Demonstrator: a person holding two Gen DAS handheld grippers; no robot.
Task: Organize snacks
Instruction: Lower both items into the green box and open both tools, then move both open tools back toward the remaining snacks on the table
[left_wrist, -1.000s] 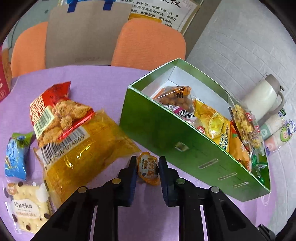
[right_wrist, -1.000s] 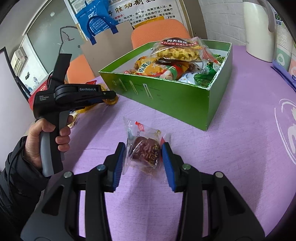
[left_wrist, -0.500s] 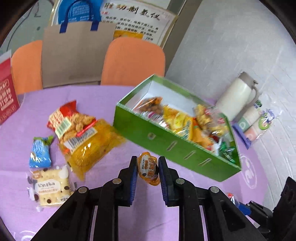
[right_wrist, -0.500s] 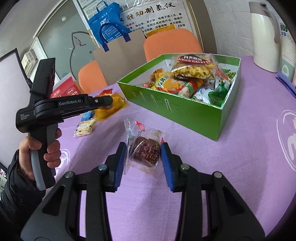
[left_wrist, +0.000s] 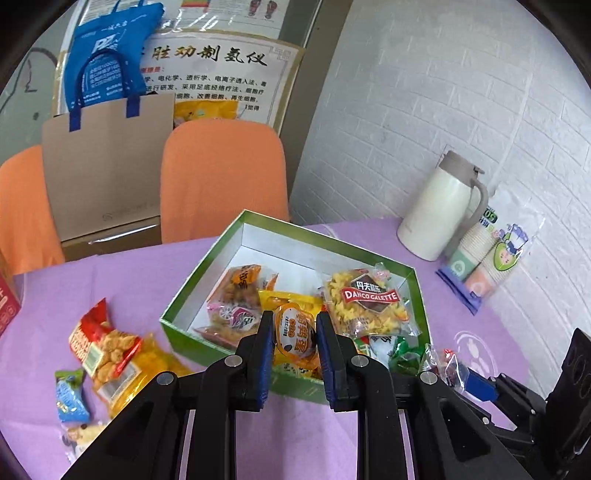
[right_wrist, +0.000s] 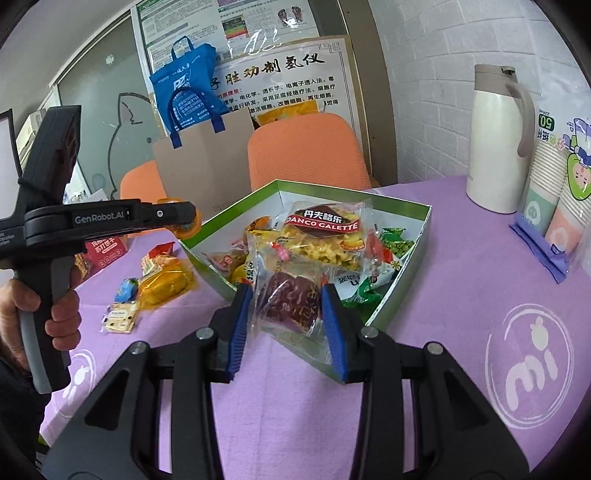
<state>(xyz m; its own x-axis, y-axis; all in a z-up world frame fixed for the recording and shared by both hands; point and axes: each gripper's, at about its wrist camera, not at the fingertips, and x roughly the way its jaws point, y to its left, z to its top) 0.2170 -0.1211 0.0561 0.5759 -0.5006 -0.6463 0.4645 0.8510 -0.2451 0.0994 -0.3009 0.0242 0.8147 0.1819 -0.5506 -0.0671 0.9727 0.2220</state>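
On your left, crinkly snack packets (left_wrist: 110, 350) lie loose on the purple tablecloth (left_wrist: 129, 280). Your left gripper (left_wrist: 294, 339) pinches a glossy orange jelly cup (left_wrist: 295, 338) above the green cardboard box's (left_wrist: 325, 243) near wall, its lower edge hidden. Your right gripper (right_wrist: 284, 314) clamps a clear crumpled packet holding a dark red date (right_wrist: 291, 301) over the box's near corner.

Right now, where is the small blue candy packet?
In the left wrist view the small blue candy packet lies on the purple tablecloth at the far left, beside the yellow snack bag and above the biscuit pack, outside the green box.
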